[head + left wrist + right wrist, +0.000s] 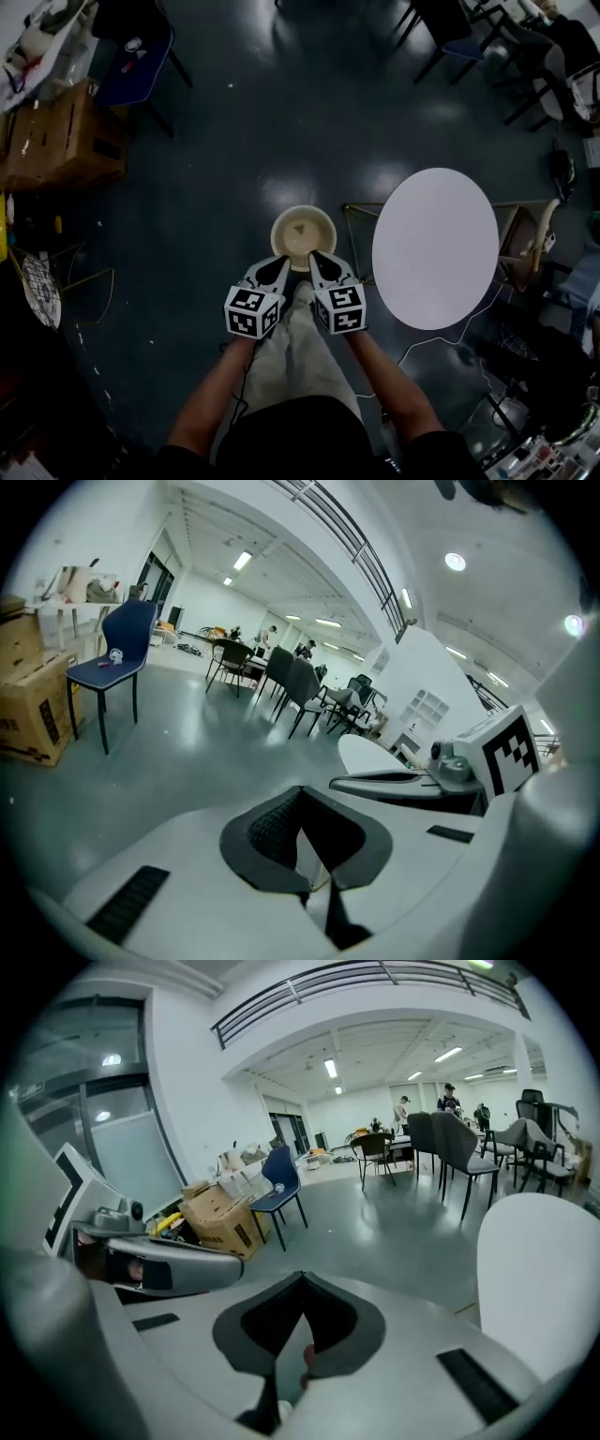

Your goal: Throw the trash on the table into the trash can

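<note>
At 12 o'clock off your grippers: trash can (303, 214) on floor, pale scrap (300, 228) lying inside it. Table (435, 246) at 2 o'clock, no trash visible on its white top. Your left gripper (277, 266) and right gripper (317, 261): jaws closed, nothing between them, tips overlapping can's near rim in head view. Scrap looks thin, likely paper: light, soft, easily crushed, may slip from pads. For any such piece, pinch raised fold gently.
</note>
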Motion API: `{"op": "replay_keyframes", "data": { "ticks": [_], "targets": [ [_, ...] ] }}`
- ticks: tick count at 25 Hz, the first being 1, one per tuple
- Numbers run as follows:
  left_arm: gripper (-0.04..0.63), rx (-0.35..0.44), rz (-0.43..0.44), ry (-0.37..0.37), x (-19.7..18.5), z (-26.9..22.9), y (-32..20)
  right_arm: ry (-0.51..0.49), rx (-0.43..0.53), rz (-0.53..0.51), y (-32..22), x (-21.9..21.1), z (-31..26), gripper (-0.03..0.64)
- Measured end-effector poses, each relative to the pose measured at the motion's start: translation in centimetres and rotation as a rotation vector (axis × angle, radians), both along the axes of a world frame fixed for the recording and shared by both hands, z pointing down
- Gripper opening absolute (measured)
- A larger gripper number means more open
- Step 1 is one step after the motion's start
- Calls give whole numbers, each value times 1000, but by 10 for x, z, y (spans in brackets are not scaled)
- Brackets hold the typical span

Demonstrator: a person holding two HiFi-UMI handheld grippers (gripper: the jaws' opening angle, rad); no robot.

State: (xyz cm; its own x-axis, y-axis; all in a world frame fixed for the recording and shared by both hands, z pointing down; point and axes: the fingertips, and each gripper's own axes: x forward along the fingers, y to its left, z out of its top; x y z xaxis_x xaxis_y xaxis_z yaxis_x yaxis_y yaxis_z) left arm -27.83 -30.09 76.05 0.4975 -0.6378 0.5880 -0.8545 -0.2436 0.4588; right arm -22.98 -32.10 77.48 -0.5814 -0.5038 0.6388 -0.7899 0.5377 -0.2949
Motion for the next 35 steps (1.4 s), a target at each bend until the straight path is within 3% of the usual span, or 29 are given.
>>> {"op": "replay_keyframes", "data": {
  "ticks": [9,13,16,22,35],
  "targets": [
    [6,99,-32,-36,1,-116,-9,-35,98,-29,-10,15,-119,20],
    [6,156,-142,27,0,-169,-18,-63,161,-26,-16,24,-167,20],
    [6,219,-162,68,0,-213,-19,-98,213,-26,-18,20,-213,20],
    [6,360,-142,36,9,-281,-18,-130,324,-39,-22,27,-280,20],
    [6,514,-55,-24,27,-376,3,-191,477,-55,3,18,-388,20]
  ]
}}
